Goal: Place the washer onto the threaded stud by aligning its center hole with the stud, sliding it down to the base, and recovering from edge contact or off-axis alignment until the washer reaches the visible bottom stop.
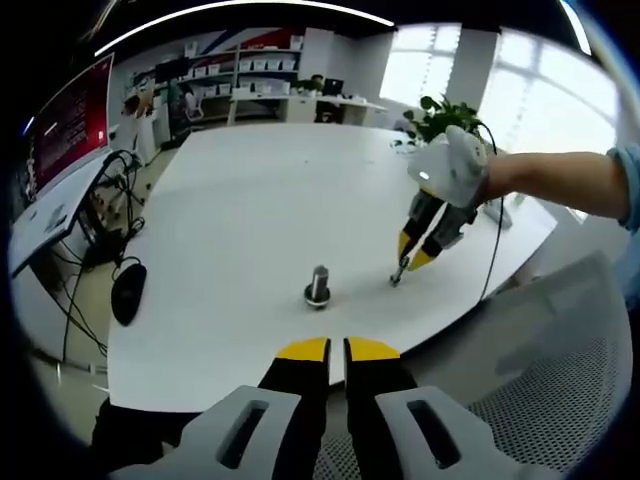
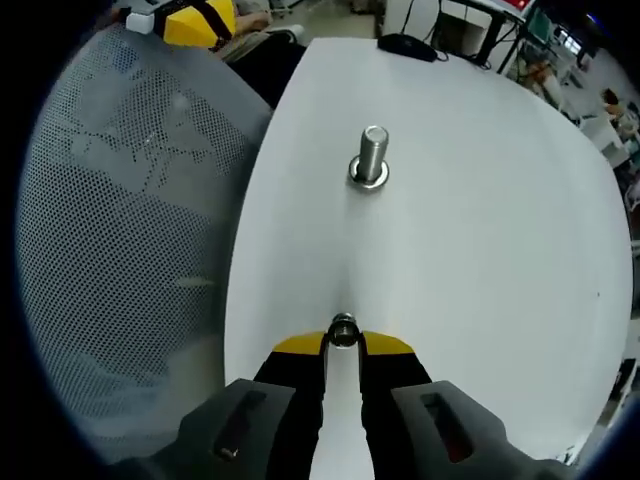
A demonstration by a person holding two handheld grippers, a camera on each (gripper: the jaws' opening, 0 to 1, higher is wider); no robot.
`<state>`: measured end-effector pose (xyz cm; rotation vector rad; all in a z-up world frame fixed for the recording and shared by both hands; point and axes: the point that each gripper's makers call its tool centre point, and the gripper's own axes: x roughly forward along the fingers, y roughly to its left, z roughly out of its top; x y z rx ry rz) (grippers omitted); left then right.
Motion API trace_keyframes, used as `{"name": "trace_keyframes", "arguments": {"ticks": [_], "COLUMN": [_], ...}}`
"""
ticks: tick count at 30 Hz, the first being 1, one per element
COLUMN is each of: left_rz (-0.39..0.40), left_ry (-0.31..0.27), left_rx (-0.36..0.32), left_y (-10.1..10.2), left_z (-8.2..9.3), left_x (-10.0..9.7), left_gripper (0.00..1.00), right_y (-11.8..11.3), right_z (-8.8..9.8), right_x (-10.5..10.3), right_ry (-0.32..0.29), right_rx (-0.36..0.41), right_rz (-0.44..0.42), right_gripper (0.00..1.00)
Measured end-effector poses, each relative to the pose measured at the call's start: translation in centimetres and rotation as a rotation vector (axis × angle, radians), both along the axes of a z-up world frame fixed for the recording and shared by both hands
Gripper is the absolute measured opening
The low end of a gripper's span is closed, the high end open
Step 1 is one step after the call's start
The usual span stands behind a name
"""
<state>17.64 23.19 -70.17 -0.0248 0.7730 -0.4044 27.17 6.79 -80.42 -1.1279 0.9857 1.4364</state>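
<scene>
Stud (image 2: 372,155): upright on the white table (image 2: 480,250), at 12 o'clock from the right gripper (image 2: 343,343) in the right gripper view; a wider base ring sits around its foot.
Washer (image 2: 343,329): pinched between the right gripper's yellow tips, well apart from the stud.
Right gripper, seen from the left gripper view (image 1: 408,260): tips down near the table, at 3 o'clock of the stud (image 1: 318,285).
Left gripper (image 1: 337,349): jaws nearly pressed together, holding nothing, near the table edge at 6 o'clock of the stud.
Chair (image 2: 120,230): grey mesh, beside the table.
</scene>
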Motion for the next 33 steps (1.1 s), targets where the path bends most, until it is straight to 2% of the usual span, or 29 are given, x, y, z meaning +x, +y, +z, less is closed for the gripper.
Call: {"name": "trace_keyframes", "arguments": {"ticks": [12, 25, 27, 31, 33], "left_rz": [0.005, 0.008, 0.009, 0.011, 0.011], "left_ry": [-0.001, 0.002, 0.002, -0.002, 0.001], "left_rx": [-0.010, -0.012, -0.012, -0.015, -0.013], "left_y": [0.0, 0.1, 0.1, 0.1, 0.1], "left_z": [0.0, 0.0, 0.0, 0.1, 0.0], "left_x": [0.1, 0.1, 0.1, 0.2, 0.1], "left_gripper": [0.02, 0.01, 0.01, 0.01, 0.01], "right_y": [0.0, 0.0, -0.1, -0.1, -0.4], "right_z": [-2.4, -3.0, -3.0, -3.1, -2.9], "right_x": [0.0, -0.2, -0.3, 0.0, 0.3], "right_ry": [0.013, 0.004, 0.009, 0.000, -0.002], "right_rx": [-0.036, -0.050, -0.044, -0.041, -0.031], "right_rz": [0.006, 0.025, 0.048, 0.055, 0.043], "right_gripper": [0.13, 0.14, 0.14, 0.25, 0.27]}}
